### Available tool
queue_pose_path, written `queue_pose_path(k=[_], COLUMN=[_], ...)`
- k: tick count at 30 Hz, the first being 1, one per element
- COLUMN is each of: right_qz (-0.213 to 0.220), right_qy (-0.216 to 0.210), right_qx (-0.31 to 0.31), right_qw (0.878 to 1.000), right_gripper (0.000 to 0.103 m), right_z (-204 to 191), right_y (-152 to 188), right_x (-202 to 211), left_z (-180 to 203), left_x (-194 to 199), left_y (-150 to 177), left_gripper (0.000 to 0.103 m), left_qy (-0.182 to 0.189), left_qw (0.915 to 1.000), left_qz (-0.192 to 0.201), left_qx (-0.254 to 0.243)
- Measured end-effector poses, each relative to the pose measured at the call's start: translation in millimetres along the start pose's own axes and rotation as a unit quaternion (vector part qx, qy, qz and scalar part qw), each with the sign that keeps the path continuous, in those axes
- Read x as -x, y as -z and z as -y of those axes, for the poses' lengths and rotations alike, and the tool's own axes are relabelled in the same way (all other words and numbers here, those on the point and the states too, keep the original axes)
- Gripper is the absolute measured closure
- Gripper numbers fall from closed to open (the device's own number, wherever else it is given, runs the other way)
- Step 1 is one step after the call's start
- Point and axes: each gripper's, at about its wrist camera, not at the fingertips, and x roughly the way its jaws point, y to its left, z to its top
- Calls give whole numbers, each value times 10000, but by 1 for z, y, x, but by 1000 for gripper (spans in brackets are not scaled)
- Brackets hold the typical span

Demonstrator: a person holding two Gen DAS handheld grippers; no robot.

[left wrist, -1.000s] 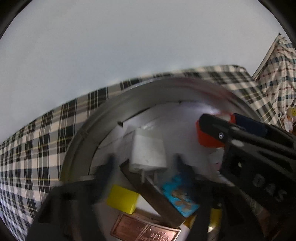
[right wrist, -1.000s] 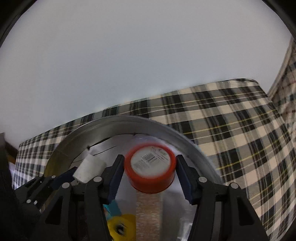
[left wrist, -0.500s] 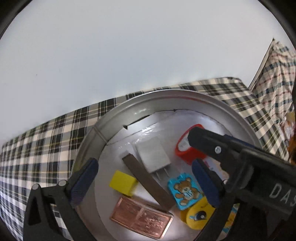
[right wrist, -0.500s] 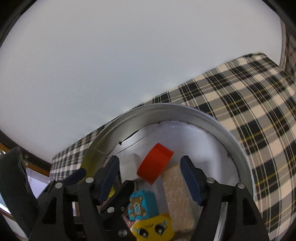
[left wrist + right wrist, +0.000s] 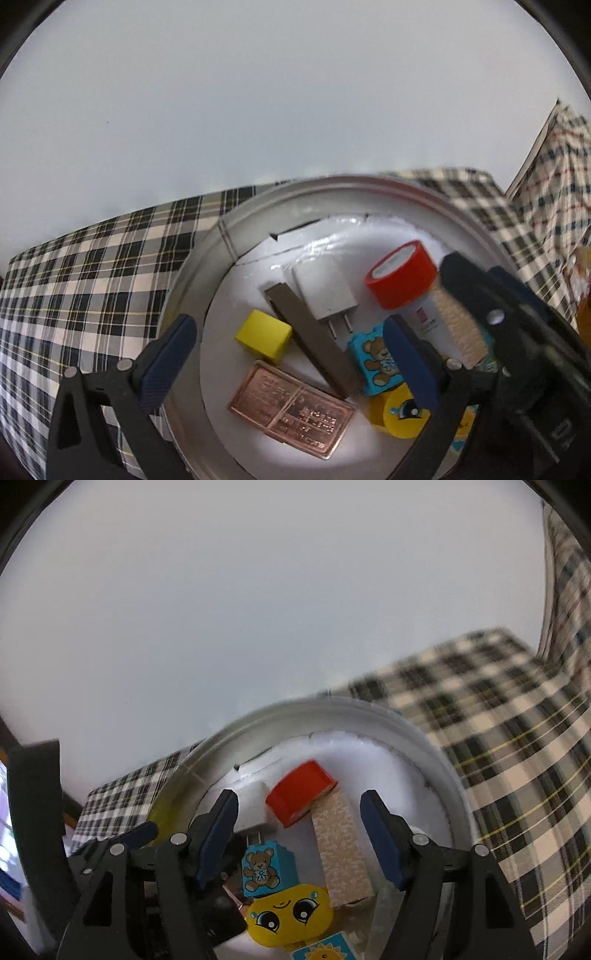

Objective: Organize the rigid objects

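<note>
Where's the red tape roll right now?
The red tape roll lies tilted inside the round metal tin, toward its far side in both wrist views, between the white charger and the beige block, leaning on the block's far end.

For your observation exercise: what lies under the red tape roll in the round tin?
The red tape roll leans on the beige block's far end. Whatever sits beneath its middle is hidden.
</note>
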Motion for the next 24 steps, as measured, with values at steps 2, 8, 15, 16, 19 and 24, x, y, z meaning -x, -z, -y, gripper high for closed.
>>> queue_pose_path(k=[2, 8, 15, 16, 19, 24], right_qz=[628, 1686, 2011, 2036, 2127, 2423], right_qy=[137, 802, 961, 982, 1134, 1351], right_qx=[141, 495, 603, 640, 828, 1371], right_qw=[9978, 9812, 9730, 9720, 9670, 9509], right_gripper=[32, 30, 22, 21, 21, 20], right_z=[-4, -14, -20, -21, -27, -44], right_y=[6, 29, 46, 48, 56, 75], right_x=[17, 47, 60, 62, 64, 73], left_z=[-1, -5, -2, -3, -6, -11], left_x=[8, 29, 50, 51, 51, 54], left_y=[6, 26, 45, 48, 57, 66], left_gripper=[1, 1, 1, 1, 1, 1], left_qy=[72, -58, -310, -321, -505, -598], left_qw=[9996, 9927, 9765, 9755, 9719, 9694], left_qz=[255, 1191, 2135, 2177, 2297, 2375], left_qx=[12, 166, -13, 9, 113, 193])
